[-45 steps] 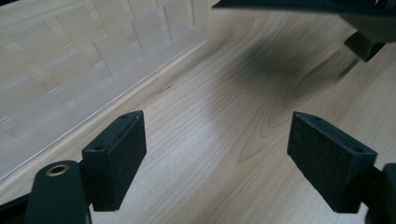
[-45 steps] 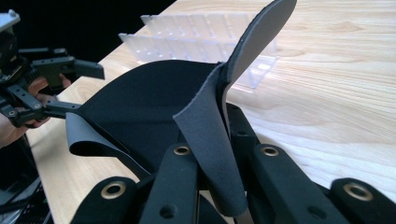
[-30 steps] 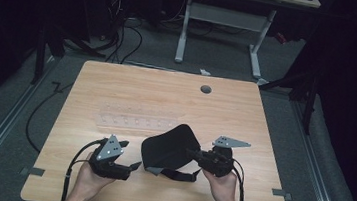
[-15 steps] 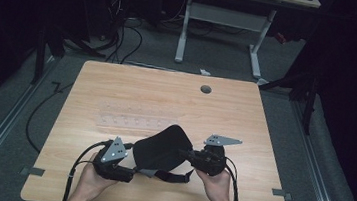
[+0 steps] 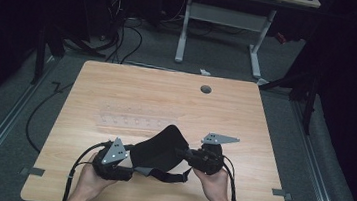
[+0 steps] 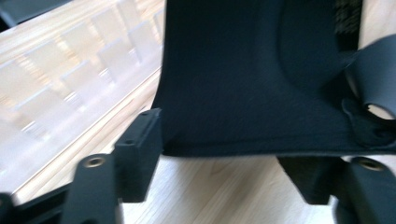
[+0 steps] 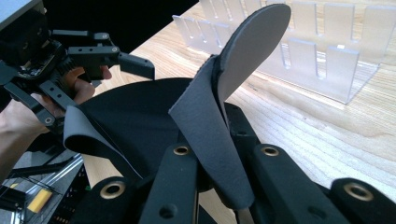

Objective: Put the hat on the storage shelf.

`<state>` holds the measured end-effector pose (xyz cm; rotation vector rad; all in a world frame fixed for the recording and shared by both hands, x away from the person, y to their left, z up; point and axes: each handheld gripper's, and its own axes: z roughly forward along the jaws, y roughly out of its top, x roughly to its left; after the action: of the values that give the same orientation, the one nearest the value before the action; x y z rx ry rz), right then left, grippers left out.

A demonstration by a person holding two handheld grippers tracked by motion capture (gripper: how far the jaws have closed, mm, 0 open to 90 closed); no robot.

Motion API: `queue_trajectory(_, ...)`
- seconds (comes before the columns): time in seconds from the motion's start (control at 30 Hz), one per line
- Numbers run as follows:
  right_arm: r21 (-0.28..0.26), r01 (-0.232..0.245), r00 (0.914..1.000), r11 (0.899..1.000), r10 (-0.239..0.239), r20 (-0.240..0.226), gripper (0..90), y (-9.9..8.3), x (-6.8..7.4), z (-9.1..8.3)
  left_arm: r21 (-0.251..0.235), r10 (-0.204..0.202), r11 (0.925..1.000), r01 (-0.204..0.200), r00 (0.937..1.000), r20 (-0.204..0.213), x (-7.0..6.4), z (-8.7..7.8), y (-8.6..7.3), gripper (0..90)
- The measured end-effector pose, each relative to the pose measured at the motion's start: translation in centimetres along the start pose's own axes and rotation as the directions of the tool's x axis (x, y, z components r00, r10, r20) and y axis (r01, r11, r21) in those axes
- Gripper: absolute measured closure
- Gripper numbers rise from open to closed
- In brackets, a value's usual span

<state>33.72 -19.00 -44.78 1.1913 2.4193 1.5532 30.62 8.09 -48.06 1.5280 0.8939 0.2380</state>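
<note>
A black soft fabric pad with a strap hangs just above the wooden table between both grippers. My right gripper is shut on the pad's right edge. In the right gripper view a grey flap of it stands up out of that gripper. My left gripper stands open at the pad's left edge. In the left gripper view the pad lies across the gap of this gripper, with the jaws wide apart on either side of its hem.
A clear plastic slotted rack lies on the table just beyond the pad, also close in the left gripper view and the right gripper view. A round cable hole sits near the far edge. Cables trail from both grippers.
The right gripper has carried the pad leftward, toward the left gripper. The pad's left edge now lies between the left jaws. The left hand has barely moved.
</note>
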Motion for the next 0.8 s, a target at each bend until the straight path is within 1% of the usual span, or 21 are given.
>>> queue_trajectory(0.07,0.003,0.001,1.0000,1.000,-0.001,-0.009,84.4,0.1,0.0,0.2,0.001,0.007,1.0000,-0.007,1.0000,-0.001,-0.1,0.0,0.1,37.6)
queue_trajectory(0.2,0.003,-0.001,0.9998,1.000,0.001,-0.018,84.4,0.2,0.2,0.7,0.010,0.002,0.9999,-0.002,1.0000,0.006,-0.1,0.0,0.1,42.0)
queue_trajectory(0.37,0.006,-0.011,0.9992,1.000,0.011,-0.037,84.2,0.4,0.4,1.1,0.010,0.001,0.9999,-0.002,1.0000,0.008,-0.1,0.0,0.1,47.0)
queue_trajectory(0.4,0.006,-0.015,0.9990,1.000,0.015,-0.042,84.2,0.4,0.5,1.2,0.017,0.010,0.9998,-0.010,0.9999,0.007,0.0,0.0,0.1,48.2)
queue_trajectory(0.47,0.008,-0.012,0.9989,1.000,0.012,-0.044,84.0,0.5,0.6,1.4,0.023,0.019,0.9995,-0.019,0.9998,0.010,0.0,-0.1,0.1,51.3)
queue_trajectory(0.53,0.010,-0.016,0.9987,1.000,0.017,-0.048,83.6,0.6,0.7,1.6,0.028,0.020,0.9994,-0.021,0.9997,0.015,0.0,-0.2,0.1,56.4)
queue_trajectory(0.6,0.006,-0.018,0.9981,1.000,0.018,-0.059,82.0,0.6,0.6,1.7,0.036,0.004,0.9993,-0.006,0.9991,0.041,-0.1,-0.5,0.1,62.0)
queue_trajectory(0.63,0.005,-0.019,0.9980,1.000,0.019,-0.060,81.2,0.6,0.6,1.7,0.036,0.004,0.9993,-0.006,0.9991,0.041,-0.1,-0.5,0.1,64.4)
queue_trajectory(0.67,0.005,-0.019,0.9980,1.000,0.019,-0.060,81.2,0.6,0.6,1.7,0.042,0.007,0.9991,-0.009,0.9987,0.051,-0.1,-0.6,0.0,64.4)
queue_trajectory(0.7,0.004,-0.016,0.9982,1.000,0.016,-0.058,79.9,0.6,0.6,1.8,0.052,0.013,0.9985,-0.017,0.9978,0.065,-0.1,-0.7,0.0,69.0)
queue_trajectory(0.8,0.003,-0.022,0.9982,1.000,0.022,-0.056,78.6,0.5,0.5,1.7,0.072,0.004,0.9973,-0.011,0.9952,0.098,-0.2,-0.8,0.1,74.3)
